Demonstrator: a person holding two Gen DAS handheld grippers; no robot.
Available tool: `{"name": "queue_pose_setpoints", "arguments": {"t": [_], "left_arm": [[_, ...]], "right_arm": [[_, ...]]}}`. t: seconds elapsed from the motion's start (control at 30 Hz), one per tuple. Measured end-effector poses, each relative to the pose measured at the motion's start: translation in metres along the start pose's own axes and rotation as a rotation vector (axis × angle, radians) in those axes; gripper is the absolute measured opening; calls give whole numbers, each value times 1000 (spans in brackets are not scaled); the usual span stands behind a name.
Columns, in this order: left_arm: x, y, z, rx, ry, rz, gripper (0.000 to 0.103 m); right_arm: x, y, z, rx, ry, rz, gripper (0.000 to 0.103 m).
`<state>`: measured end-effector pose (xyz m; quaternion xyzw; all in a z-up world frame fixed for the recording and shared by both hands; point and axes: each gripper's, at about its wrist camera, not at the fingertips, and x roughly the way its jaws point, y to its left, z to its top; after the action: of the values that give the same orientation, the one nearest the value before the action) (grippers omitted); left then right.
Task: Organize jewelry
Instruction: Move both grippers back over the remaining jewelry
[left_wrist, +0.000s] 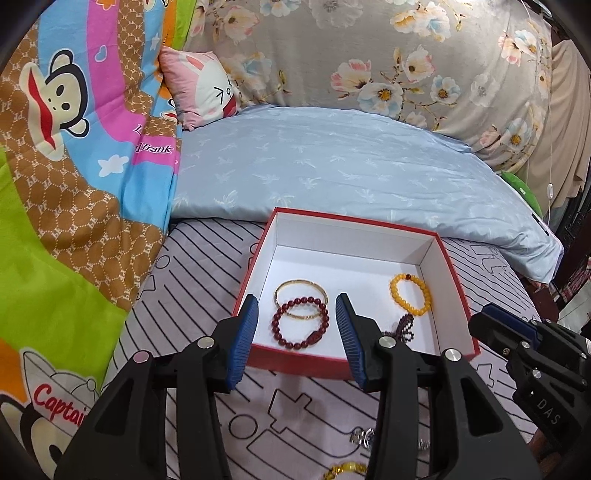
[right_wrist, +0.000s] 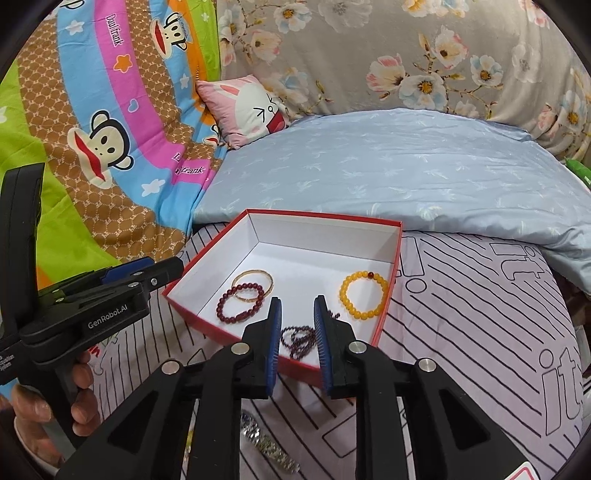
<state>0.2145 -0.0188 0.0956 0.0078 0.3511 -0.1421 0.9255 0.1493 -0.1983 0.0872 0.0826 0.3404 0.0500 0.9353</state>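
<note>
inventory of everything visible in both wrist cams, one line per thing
box: 1, red outside, white inside, open, on the striped sheet
gold bangle: 1, gold, in box, left side, partly under the red bracelet
red bead bracelet: 1, dark red, in box, overlapping the bangle
yellow bead bracelet: 1, yellow with one red bead, in box, right side
purple bead string: 1, dark purple, bunched at the box's near wall
silver piece: 1, silver, on sheet near the box, outside it
gold piece: 1, gold, on sheet at frame bottom, cut off
striped sheet: 1, lilac with black lines
blue quilt: 1, behind box
cartoon pillow: 1, pink and white
left gripper: open, empty
right gripper: open, empty
hand: 1, holding the left gripper's handle
</note>
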Motion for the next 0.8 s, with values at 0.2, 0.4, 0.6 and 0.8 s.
{"name": "queue_pose_setpoints", "arguments": {"t": [0.2,0.4,0.6,0.8], "left_arm": [[-23,1,-24,-2,12,-7,47],[-49,-2,-58,15,19,6,52],[-69,-2,-101,2,64,12,55],[-78,5,-144,-28,118,18,56]], "right_arm": [[-22,5,-28,5,16,8,19],[-48,7,-66,14,34,-14,21],[-67,6,-107,37,75,-26,26],[-80,4,-146,79,126,-38,27]]}}
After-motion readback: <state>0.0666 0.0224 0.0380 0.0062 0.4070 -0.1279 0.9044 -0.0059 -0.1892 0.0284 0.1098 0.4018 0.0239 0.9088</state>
